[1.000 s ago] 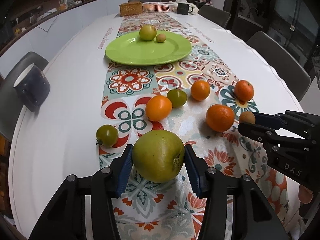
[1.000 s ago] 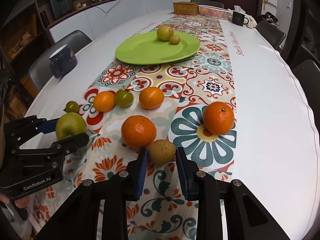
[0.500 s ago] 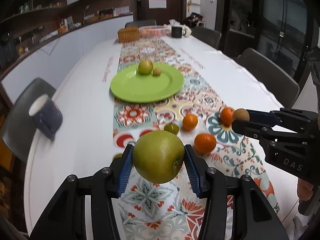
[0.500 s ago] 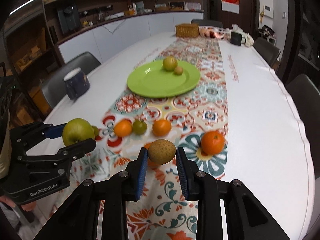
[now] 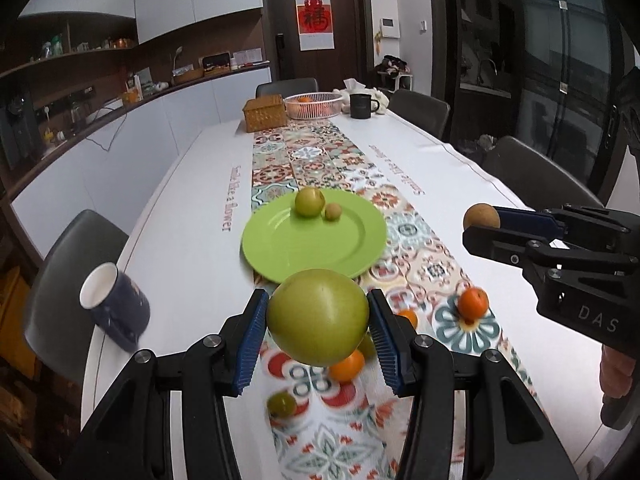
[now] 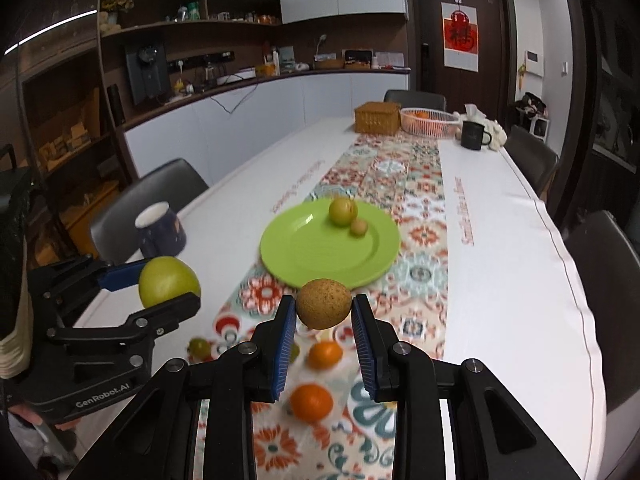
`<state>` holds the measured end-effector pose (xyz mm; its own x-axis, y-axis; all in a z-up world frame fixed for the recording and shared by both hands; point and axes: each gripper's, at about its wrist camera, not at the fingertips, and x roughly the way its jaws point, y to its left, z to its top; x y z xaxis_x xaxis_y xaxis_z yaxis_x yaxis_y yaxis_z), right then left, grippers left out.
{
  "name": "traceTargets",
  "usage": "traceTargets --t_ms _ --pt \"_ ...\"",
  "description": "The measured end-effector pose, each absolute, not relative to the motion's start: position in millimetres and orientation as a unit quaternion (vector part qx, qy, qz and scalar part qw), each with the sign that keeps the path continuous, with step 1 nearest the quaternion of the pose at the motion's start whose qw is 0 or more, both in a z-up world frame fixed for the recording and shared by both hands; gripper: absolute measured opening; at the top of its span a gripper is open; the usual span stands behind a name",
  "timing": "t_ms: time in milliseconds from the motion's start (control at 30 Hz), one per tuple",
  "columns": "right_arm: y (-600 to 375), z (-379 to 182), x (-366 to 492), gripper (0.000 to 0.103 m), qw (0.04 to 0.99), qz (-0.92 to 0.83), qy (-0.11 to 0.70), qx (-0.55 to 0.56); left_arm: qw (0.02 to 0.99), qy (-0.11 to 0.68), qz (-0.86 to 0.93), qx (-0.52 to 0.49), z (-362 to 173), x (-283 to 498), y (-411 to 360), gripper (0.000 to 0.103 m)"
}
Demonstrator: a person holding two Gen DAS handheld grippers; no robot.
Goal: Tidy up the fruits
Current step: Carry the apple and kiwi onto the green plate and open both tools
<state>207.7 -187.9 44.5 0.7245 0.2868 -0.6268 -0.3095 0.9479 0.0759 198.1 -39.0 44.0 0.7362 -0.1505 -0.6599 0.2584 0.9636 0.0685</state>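
Though blurred, oranges (image 6: pixel 311 403) below claws

Count of items in view. Green plates: one (image 5: pixel 314 236). Fruits on that plate: two, one green apple (image 5: pixel 309 201) and one small brown fruit (image 5: pixel 333 212). Fruits held aloft: two, a large green apple (image 5: pixel 318 317) and a brown fruit (image 6: pixel 324 303). Oranges on the runner: three (image 6: pixel 311 403) (image 6: pixel 325 354) (image 5: pixel 473 303). Small green fruits on the runner: two (image 6: pixel 199 347) (image 5: pixel 281 404). Mugs: two, one blue (image 5: pixel 114 307), one black (image 5: pixel 362 106). Baskets: two, one wicker (image 5: pixel 265 113), one white (image 5: pixel 314 105).
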Motion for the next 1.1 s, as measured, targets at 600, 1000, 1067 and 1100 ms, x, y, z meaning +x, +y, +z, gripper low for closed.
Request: traceTargets --t_ms 600,1000,1067,1100 --pt "-163.0 38.2 305.7 0.03 0.92 0.157 0.359 -0.021 0.921 0.362 -0.118 0.079 31.7 290.6 -31.7 0.05" --pt "-148.8 -18.4 362.6 0.03 0.893 0.145 0.426 -0.033 0.894 0.424 -0.122 0.076 -22.2 351.1 -24.2 0.05" --pt "-148.3 -28.3 369.6 0.03 0.886 0.144 0.439 -0.03 0.889 0.434 -0.121 0.079 -31.7 357.8 -24.6 0.05" --pt "-148.3 -33.4 373.1 0.03 0.883 0.143 0.446 -0.029 0.887 0.438 -0.122 0.078 -35.0 360.5 -24.2 0.05"
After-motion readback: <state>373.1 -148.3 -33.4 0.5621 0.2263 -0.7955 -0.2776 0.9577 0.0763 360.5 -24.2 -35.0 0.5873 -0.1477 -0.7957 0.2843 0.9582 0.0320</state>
